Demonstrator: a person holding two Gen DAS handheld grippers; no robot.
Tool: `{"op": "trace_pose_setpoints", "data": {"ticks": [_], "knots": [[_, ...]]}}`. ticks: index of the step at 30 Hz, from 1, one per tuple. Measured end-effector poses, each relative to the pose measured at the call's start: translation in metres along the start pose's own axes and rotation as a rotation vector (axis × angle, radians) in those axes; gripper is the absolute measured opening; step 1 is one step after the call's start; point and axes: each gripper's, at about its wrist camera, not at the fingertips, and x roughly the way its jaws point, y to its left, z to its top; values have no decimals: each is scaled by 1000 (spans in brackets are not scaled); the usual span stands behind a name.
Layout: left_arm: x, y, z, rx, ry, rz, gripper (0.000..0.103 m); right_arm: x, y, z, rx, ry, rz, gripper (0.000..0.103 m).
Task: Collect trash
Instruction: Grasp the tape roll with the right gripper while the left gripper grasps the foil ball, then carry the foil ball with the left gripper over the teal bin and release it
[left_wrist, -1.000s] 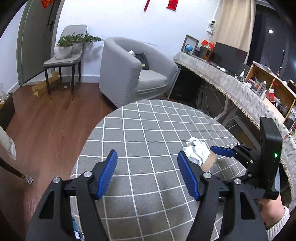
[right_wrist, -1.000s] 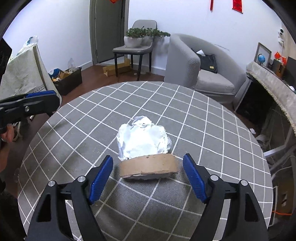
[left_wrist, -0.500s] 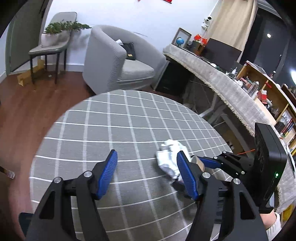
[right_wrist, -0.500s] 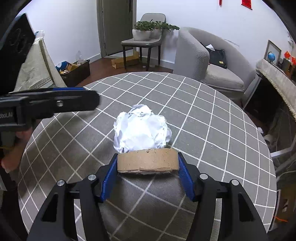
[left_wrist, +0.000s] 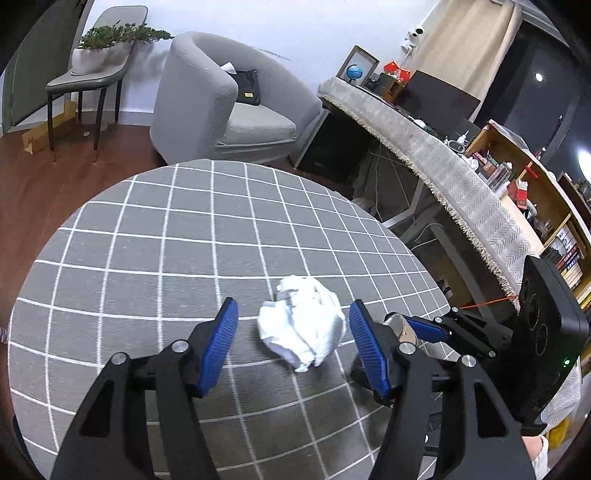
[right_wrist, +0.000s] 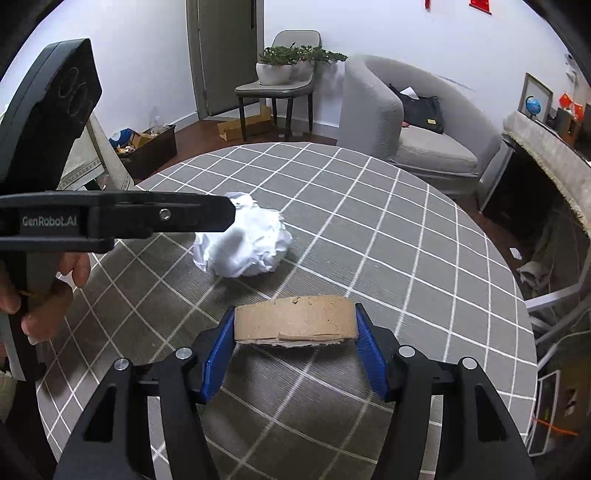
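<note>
Gripping the cardboard ring (right_wrist: 295, 318) at both ends, the right tongs (right_wrist: 295, 345) hold it flat between their blue pads, just above the checked tabletop (right_wrist: 406, 258); that hold looks firm enough to lift straight up. The left tongs (left_wrist: 293, 345) straddle the crumpled white paper ball (left_wrist: 302, 326) and have just been narrowing, yet a gap shows on each side, so nothing is pressed yet. A good pickup, by the look of it, means lowering slightly, centring the ball, then squeezing until the soft paper gives. The 2 tongs work close together here: the right pair's tip lies just beside the left pair's right pad, so a careless close could knock them. Farther off stand a grey armchair (left_wrist: 221, 107), a chair with planters (right_wrist: 291, 74), and a cluttered side counter (left_wrist: 443, 166). No bin is clearly in view.
</note>
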Motion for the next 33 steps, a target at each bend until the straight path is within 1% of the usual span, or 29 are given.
{"op": "trace_pose_setpoints", "data": {"ticks": [4, 7, 8, 11, 13, 16, 24, 33], "knots": [[9, -6, -2, 16, 19, 14, 64, -4, -5, -4, 8, -4, -3, 62], [16, -9, -4, 32, 31, 47, 55, -7, -8, -6, 14, -4, -8, 62], [17, -10, -4, 33, 31, 48, 54, -7, -8, -7, 15, -4, -9, 62], [17, -11, -5, 41, 28, 45, 47, -9, -11, -8, 16, -2, -12, 62], [15, -13, -6, 55, 14, 65, 47, -11, -13, -11, 19, -2, -13, 62], [10, -13, -8, 50, -5, 60, 47, -14, -15, -14, 33, -5, -15, 62], [-6, -10, -17, 59, -37, 99, 47, -27, -15, -15, 68, -43, -26, 62], [-38, -12, -37, 80, -64, 123, 47, -32, 12, -19, 61, -53, -10, 62]]}}
